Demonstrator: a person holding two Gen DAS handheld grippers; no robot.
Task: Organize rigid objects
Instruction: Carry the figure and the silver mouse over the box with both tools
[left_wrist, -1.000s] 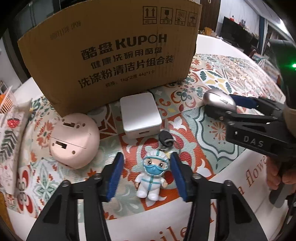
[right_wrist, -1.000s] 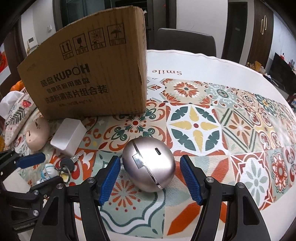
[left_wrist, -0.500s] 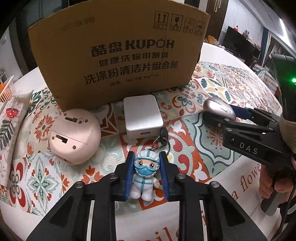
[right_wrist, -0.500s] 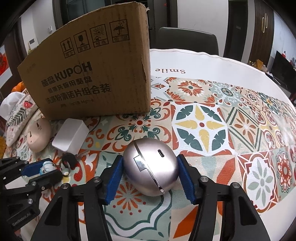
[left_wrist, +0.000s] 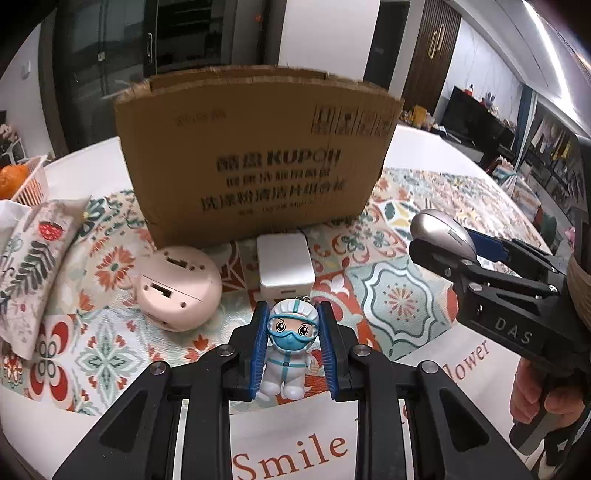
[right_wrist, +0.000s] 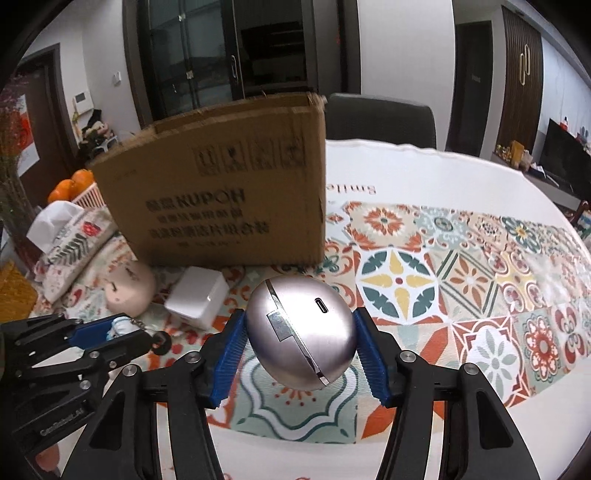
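Both grippers clenched on toys above the tablecloth, in front of the "KUPOH" box.

The left gripper (left_wrist: 293, 345) grasps the masked figurine (left_wrist: 290, 354) over the table's near edge, by the printed word "Smile". The right gripper (right_wrist: 297, 347), marked "DAS", tilts downward and clamps the silver egg-shaped device (right_wrist: 301, 334). The cardboard box (left_wrist: 258, 166) stands toward the table's (right_wrist: 443, 173) middle, with the pink shell (left_wrist: 177, 291) and the white charger (left_wrist: 284, 264) at its foot.

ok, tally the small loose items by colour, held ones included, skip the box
White: 2, figurine in the left claw, charger
Silver: 1, egg-shaped gadget in the right claw
Pink: 1, round gadget
Total: 4
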